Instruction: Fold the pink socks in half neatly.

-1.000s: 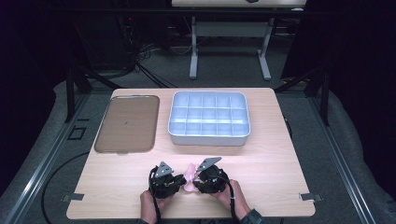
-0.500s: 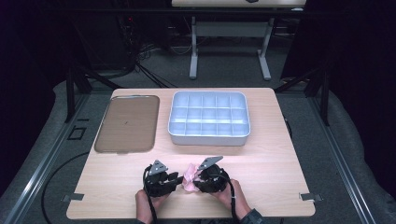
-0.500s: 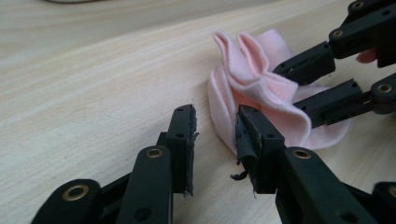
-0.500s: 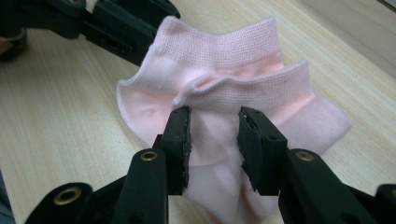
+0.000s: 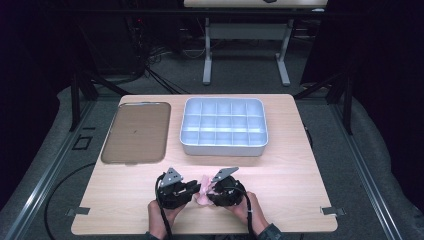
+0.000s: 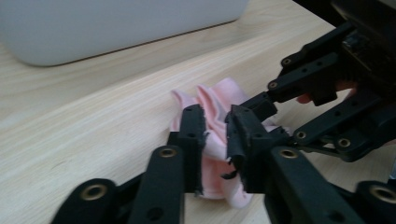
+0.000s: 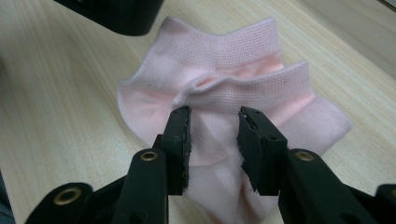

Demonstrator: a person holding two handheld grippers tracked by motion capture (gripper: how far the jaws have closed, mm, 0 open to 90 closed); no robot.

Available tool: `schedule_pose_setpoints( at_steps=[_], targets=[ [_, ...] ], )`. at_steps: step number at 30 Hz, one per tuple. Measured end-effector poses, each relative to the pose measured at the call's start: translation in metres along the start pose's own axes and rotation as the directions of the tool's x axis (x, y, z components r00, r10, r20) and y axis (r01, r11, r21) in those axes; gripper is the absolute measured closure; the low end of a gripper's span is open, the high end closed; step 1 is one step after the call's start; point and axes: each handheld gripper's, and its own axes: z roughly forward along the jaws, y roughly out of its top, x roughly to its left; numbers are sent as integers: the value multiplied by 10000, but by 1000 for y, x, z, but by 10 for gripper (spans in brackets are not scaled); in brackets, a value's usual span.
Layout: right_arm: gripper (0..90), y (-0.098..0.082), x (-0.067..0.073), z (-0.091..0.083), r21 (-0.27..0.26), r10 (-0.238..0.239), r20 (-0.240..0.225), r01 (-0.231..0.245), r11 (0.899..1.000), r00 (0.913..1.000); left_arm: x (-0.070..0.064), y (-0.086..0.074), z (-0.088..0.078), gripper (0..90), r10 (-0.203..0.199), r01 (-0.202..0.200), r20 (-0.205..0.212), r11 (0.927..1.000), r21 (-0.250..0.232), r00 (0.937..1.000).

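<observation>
Broadly, the wooden worktop (image 5: 300, 165) carries a brown tray (image 5: 136, 132) at upper left of the high view and a grey divided bin (image 5: 223, 127) at centre, both well apart from the work at the lower edge. Nothing stands between them and the hands, so the way to either is free.

Down there, the left gripper (image 5: 192, 188) and the right gripper (image 5: 212, 189) face each other across a small pink sock (image 5: 204, 189) lying crumpled on the wood. In the left gripper view, the left gripper (image 6: 215, 126) has cloth between its jaws, which have just been closing, and looks clamped on a fold of the pink sock (image 6: 212, 105). In the right gripper view, the right gripper (image 7: 214, 126) stands with its jaws a little apart over the pink sock (image 7: 224, 79), and whether the pads press the fabric I cannot tell.

The risk, as I judge it, is a thin pinch: if either side has only one layer, pulling would let the cuff slip free or bunch the sock further. The jaws sit close together, so they could also knock each other.
</observation>
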Motion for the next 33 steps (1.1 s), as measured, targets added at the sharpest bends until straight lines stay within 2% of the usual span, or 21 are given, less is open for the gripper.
schedule_pose_setpoints(
  at_steps=[2, 5, 9, 14, 16, 19, 20, 24, 27, 30, 33],
  targets=[
    [640, 0, 0, 0, -1, -2, -1, 2, 10000, 10000, -1, -2, 6, 867, 194, -192, -67, 9994, 298, 9998],
    [641, 0, 0, 0, 29, 13, 1, -13, 10000, 10000, 3, -8, 15, 889, 301, -274, -355, 9967, 758, 9989],
    [645, 0, -1, 0, -39, 64, -32, -64, 10000, 10000, 8, -15, 19, 891, 444, -390, -538, 9944, 983, 9976],
    [641, 0, 0, 0, 10, 13, 13, -13, 10000, 10000, 11, -21, 22, 894, 441, -397, -475, 9953, 882, 9979],
    [609, 1, 1, 0, 115, 35, 12, -36, 9999, 10000, 12, -23, 22, 895, 356, -325, -375, 9963, 795, 9987],
    [504, 3, 2, -1, 209, 4, -216, 0, 9998, 9998, 14, -25, 22, 896, 284, -263, -306, 9975, 661, 9991],
    [499, 4, 4, -1, 183, -38, -75, 39, 9998, 10000, 14, -26, 22, 896, 300, -280, -299, 9975, 647, 9991],
    [533, 9, 10, -7, -229, -46, 174, 50, 9997, 9998, 13, -26, 22, 897, 323, -303, -301, 9976, 625, 9990],
    [553, 13, 12, -9, -319, -83, 240, 91, 9994, 9997, 13, -27, 22, 897, 351, -333, -285, 9975, 618, 9990],
    [560, 13, 15, -3, -216, -202, 221, 207, 9996, 9996, 13, -27, 22, 897, 387, -369, -282, 9973, 627, 9989],
    [593, 13, 19, 5, 121, -417, 283, 414, 9991, 9987, 13, -27, 22, 897, 375, -357, -283, 9974, 620, 9989]
  ],
)
